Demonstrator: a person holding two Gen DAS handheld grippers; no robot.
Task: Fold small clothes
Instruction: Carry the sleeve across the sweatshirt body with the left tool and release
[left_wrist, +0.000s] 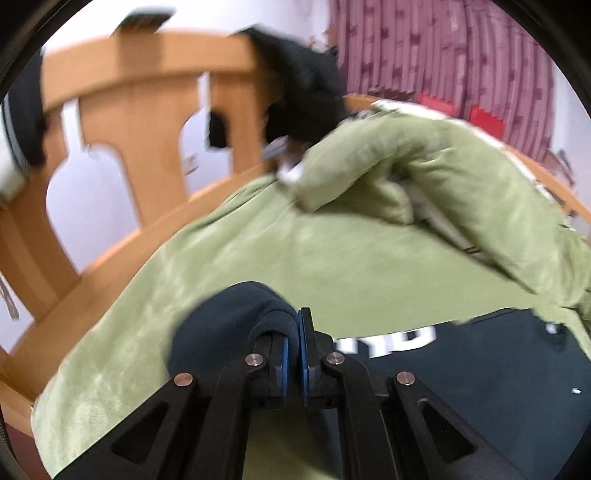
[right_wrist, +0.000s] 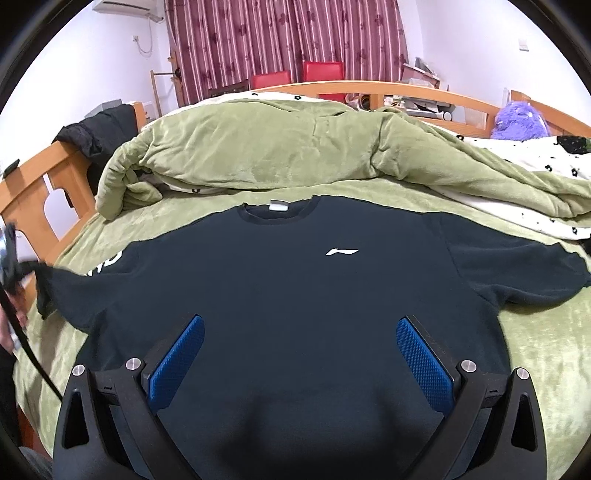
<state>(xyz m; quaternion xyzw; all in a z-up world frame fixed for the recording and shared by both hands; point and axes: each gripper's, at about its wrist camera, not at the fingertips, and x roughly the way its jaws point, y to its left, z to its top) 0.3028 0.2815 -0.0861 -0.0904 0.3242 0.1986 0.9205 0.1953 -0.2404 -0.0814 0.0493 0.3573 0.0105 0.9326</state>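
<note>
A dark navy T-shirt (right_wrist: 288, 280) with a small white chest logo lies flat, front up, on a green blanket (right_wrist: 258, 155), its collar away from me. My right gripper (right_wrist: 300, 332) is open, hovering over the shirt's lower middle, its blue pads (right_wrist: 177, 354) wide apart. My left gripper (left_wrist: 293, 334) is shut on the shirt's left sleeve (left_wrist: 229, 325), holding a fold of dark cloth lifted off the blanket (left_wrist: 258, 251). White sleeve lettering (left_wrist: 402, 341) shows beside it. In the right wrist view the lifted sleeve (right_wrist: 55, 284) stretches to the far left.
A bunched green duvet (right_wrist: 295, 147) lies behind the shirt. A wooden headboard (left_wrist: 140, 110) with dark clothes draped on it stands left. A white flowered sheet (right_wrist: 535, 166) and a purple plush toy (right_wrist: 521, 122) lie at the right. Curtains (right_wrist: 280, 37) hang behind.
</note>
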